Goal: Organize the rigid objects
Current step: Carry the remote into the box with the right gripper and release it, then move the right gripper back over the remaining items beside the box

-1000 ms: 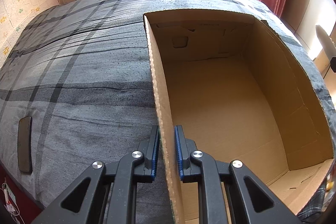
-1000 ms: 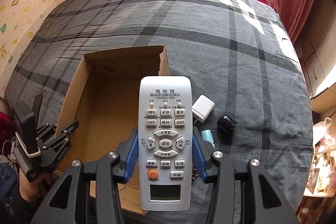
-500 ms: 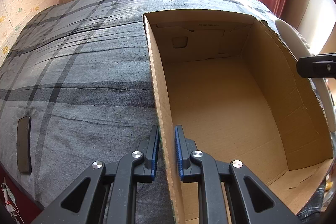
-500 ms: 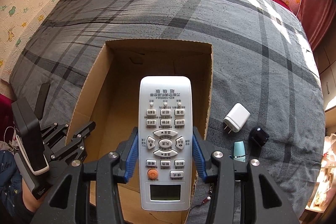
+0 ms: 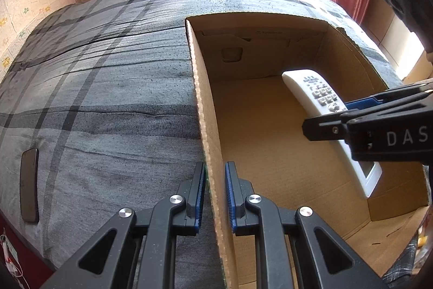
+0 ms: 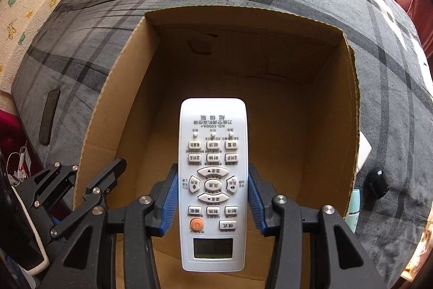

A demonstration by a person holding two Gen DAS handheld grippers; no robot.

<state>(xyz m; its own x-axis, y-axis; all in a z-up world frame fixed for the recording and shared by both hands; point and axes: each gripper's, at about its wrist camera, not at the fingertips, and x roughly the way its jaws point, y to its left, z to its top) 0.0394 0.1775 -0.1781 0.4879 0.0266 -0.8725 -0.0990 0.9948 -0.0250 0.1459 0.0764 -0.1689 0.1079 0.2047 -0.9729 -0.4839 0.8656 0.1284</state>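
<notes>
Phone (image 5: pixel 29 184) lies flat on the bed (image 5: pixel 108 77) at 9 o'clock of my left view, well apart from the work. My left gripper (image 5: pixel 215 197) pinches the near-left wall of the cardboard box (image 5: pixel 208 132) — pads pressed on the cardboard from both sides, pointing steeply down, steadying it. Box floor looks bare.

The remote (image 6: pixel 213 180) is clamped across its width in my right gripper (image 6: pixel 213 197), pads on its two long edges around the arrow buttons. Its long axis runs along my fingers, 6 to 12 o'clock, display end nearest the camera, far end pointing into the box. In the left view the remote (image 5: pixel 324 104) hangs over the box interior at about 3 o'clock, tilted nose-down, not touching the floor as far as I can tell. Right hand is the only one near it — pointing almost straight down over the opening.

Right of the box, at 3 to 4 o'clock: white charger (image 6: pixel 364 153), black cap (image 6: pixel 377 182), pale green tube (image 6: pixel 354 209), all on the bed.
</notes>
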